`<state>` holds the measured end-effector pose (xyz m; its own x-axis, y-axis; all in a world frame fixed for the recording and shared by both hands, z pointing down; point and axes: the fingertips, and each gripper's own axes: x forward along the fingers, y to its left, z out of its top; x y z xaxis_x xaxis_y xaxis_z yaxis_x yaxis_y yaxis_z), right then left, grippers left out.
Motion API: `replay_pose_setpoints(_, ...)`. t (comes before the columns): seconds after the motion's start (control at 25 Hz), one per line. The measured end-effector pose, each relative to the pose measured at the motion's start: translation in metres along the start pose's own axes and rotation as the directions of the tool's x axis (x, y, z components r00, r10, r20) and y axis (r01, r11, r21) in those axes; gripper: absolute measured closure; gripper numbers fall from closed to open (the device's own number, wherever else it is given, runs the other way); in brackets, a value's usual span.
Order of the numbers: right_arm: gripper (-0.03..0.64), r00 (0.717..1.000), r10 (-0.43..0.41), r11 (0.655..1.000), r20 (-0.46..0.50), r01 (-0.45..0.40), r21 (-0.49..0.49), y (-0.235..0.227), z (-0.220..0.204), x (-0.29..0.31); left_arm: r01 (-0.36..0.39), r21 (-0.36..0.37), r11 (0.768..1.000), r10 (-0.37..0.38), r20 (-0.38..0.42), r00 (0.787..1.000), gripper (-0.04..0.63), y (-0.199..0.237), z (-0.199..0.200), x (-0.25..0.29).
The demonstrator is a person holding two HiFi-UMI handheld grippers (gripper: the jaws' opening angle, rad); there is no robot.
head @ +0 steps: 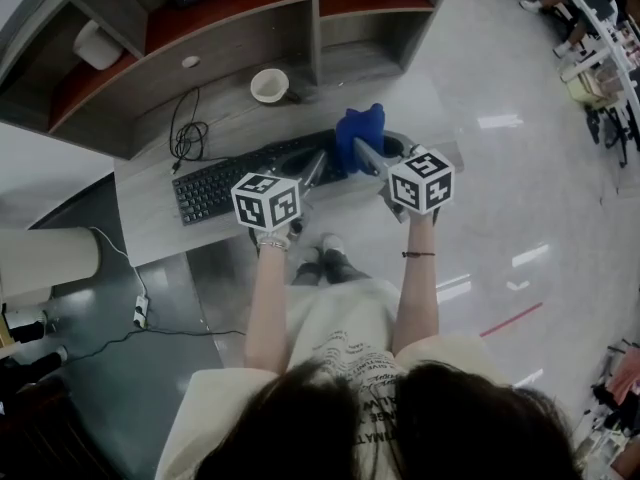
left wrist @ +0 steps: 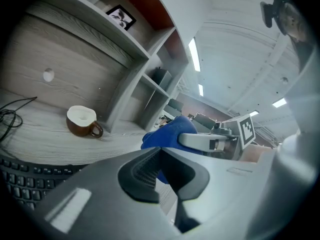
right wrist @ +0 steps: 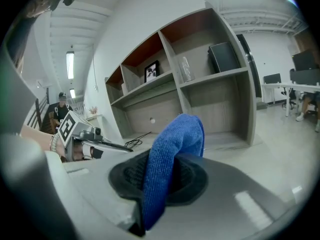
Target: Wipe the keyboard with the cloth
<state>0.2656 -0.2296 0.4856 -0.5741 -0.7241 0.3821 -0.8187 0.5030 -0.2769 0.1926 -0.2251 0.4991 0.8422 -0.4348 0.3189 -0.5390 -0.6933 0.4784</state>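
A black keyboard (head: 225,183) (left wrist: 20,184) lies on the grey desk (head: 150,223). My right gripper (head: 362,150) (right wrist: 167,166) is shut on a blue cloth (head: 360,128) (right wrist: 172,154), which sticks up out of its jaws above the keyboard's right end. My left gripper (head: 317,163) (left wrist: 159,151) hovers just to the left of it, over the keyboard's right part, with its jaws together and nothing in them. In the left gripper view the cloth (left wrist: 167,134) and the right gripper (left wrist: 202,141) show just beyond the jaw tips. The left gripper (right wrist: 117,145) is at the left in the right gripper view.
A brown cup (head: 269,85) (left wrist: 82,121) with a white inside stands behind the keyboard, by the shelf unit (head: 230,13). A black cable (head: 185,133) coils at the keyboard's back left. A framed picture (left wrist: 120,16) sits on an upper shelf. The desk ends just right of the cloth.
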Motion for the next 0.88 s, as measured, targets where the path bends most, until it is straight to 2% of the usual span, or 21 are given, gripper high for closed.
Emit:
replay_pose_setpoints(0.32, 0.558, 0.997, 0.056, 0.998, -0.049, -0.056, -0.002, -0.004, -0.015, 0.013, -0.049, -0.027, 0.998, 0.048, -0.005, 0.999, 0.591, 0.005, -0.011, 0.006)
replay_pose_setpoints(0.88, 0.558, 0.986, 0.146, 0.989, -0.082, -0.144, 0.032, 0.002, -0.03, 0.039, -0.124, -0.075, 0.99, 0.123, -0.008, 0.992, 0.591, 0.023, -0.026, 0.003)
